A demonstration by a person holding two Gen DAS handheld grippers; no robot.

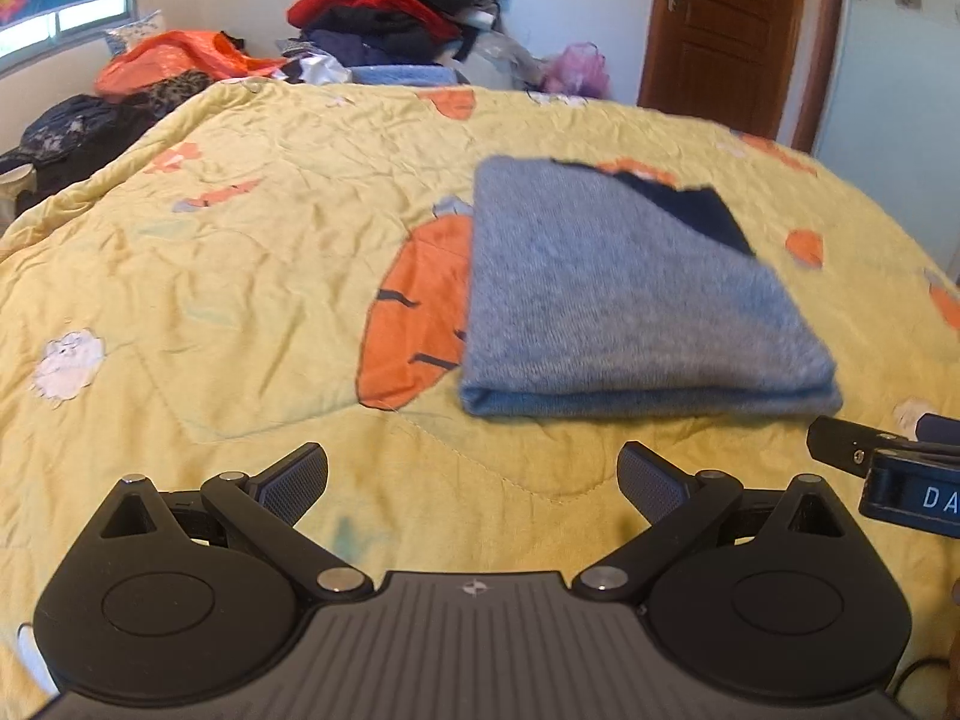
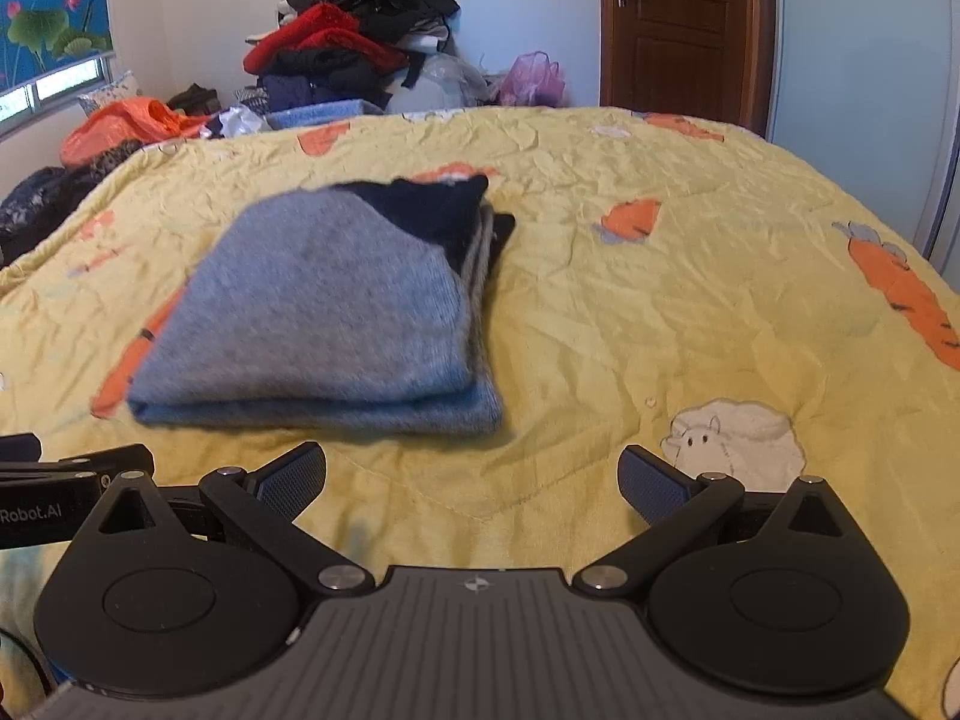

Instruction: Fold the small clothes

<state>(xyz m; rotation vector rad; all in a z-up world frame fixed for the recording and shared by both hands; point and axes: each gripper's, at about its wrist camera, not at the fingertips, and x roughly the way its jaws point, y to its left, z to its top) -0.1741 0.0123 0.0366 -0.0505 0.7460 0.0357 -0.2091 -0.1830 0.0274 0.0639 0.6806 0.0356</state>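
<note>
A grey-blue knit garment (image 1: pixel 624 294) with a dark navy part at its far corner lies folded into a flat stack on the yellow quilt (image 1: pixel 240 276). It also shows in the right wrist view (image 2: pixel 324 312). My left gripper (image 1: pixel 473 483) is open and empty, just short of the garment's near edge and to its left. My right gripper (image 2: pixel 473 483) is open and empty, short of the garment's near right corner. The right gripper's body (image 1: pixel 900 480) shows at the right edge of the left wrist view.
The quilt (image 2: pixel 660 312) has carrot and sheep prints. A tall pile of clothes (image 1: pixel 390 12) stands beyond the bed's far edge, with orange and dark clothes (image 1: pixel 174 60) to its left. A wooden door (image 2: pixel 678 24) is at the back right.
</note>
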